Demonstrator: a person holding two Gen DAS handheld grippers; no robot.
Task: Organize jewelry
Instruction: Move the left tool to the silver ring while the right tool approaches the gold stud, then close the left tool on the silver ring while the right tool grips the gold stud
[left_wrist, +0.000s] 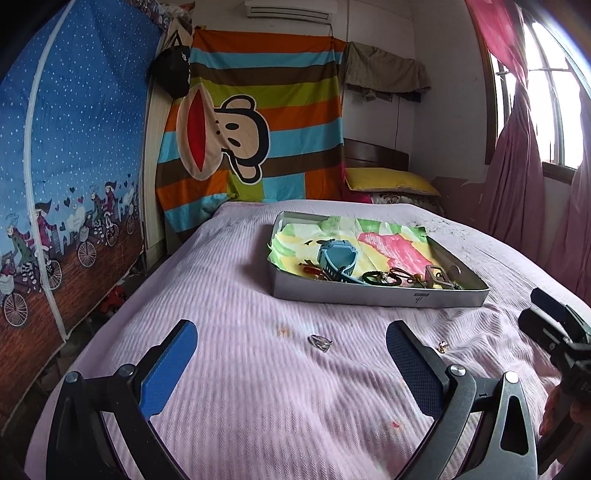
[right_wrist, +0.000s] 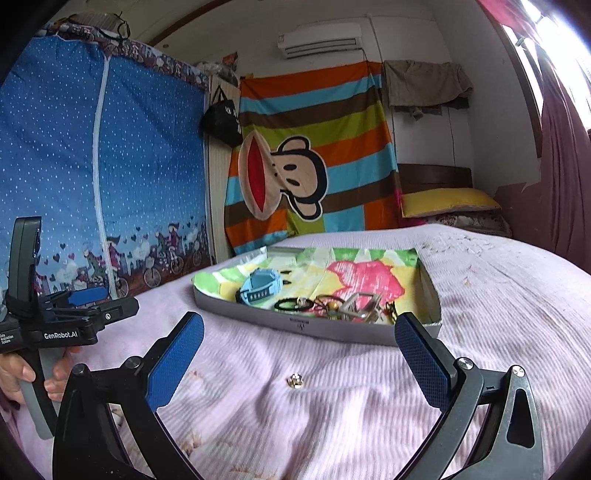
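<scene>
A silver ring (left_wrist: 320, 342) lies on the pink bedspread between the open fingers of my left gripper (left_wrist: 291, 350), a little ahead of them. A small gold piece (left_wrist: 443, 346) lies to its right; in the right wrist view this gold piece (right_wrist: 295, 380) sits between the open fingers of my right gripper (right_wrist: 299, 354). Beyond both stands a shallow grey box (left_wrist: 369, 295) lined with colourful paper, holding a blue watch (left_wrist: 338, 260), hair ties and metal trinkets. The same box (right_wrist: 332, 330) and blue watch (right_wrist: 260, 286) appear in the right wrist view.
The right gripper's body (left_wrist: 554, 332) shows at the right edge of the left view; the left one, held by a hand (right_wrist: 18, 373), is at the left of the right view. A blue wardrobe (left_wrist: 66, 166), striped cloth (left_wrist: 258, 129) and yellow pillow (left_wrist: 388, 181) surround the bed.
</scene>
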